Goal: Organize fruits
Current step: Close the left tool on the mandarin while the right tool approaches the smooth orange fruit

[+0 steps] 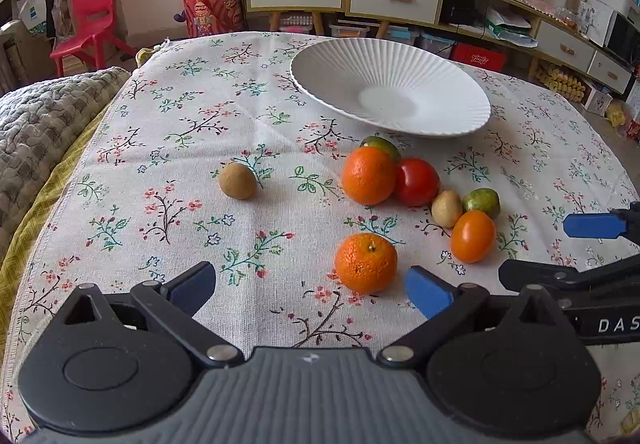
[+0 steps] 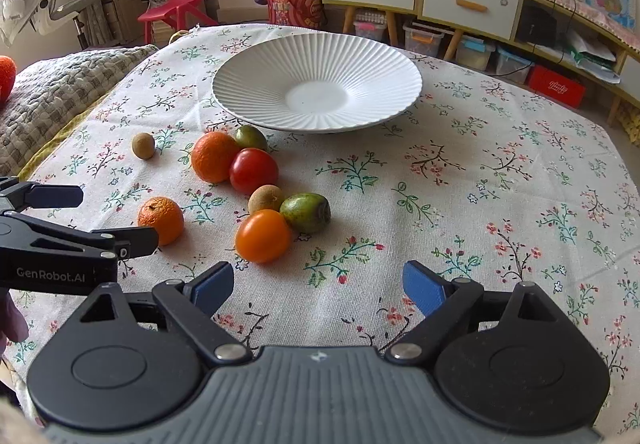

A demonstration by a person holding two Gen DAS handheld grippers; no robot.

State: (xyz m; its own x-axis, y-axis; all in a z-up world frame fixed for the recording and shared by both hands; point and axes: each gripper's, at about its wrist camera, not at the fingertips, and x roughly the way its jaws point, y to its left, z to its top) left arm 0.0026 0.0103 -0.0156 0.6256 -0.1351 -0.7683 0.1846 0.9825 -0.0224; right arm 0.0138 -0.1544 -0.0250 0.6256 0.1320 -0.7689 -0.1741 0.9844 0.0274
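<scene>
White and ribbed, the plate (image 2: 256, 100) sits bare at upper centre of the right view, so no sorting is done yet. All eight fruits lie on the cloth (image 2: 460, 204) below it: near orange (image 1: 365, 262), amber tomato (image 2: 263, 236), red tomato (image 2: 253, 170), far orange (image 2: 214, 156), two green ones, two brown ones. Left gripper (image 1: 310, 286) and right gripper (image 2: 318, 286) both gape, holding nothing. Right half of the cloth is open room; its edge drops at left.

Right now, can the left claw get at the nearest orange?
Probably yes. The left claw is open and empty, the orange lies just ahead toward its right finger, apart from the other fruit, with only bare cloth between.
</scene>
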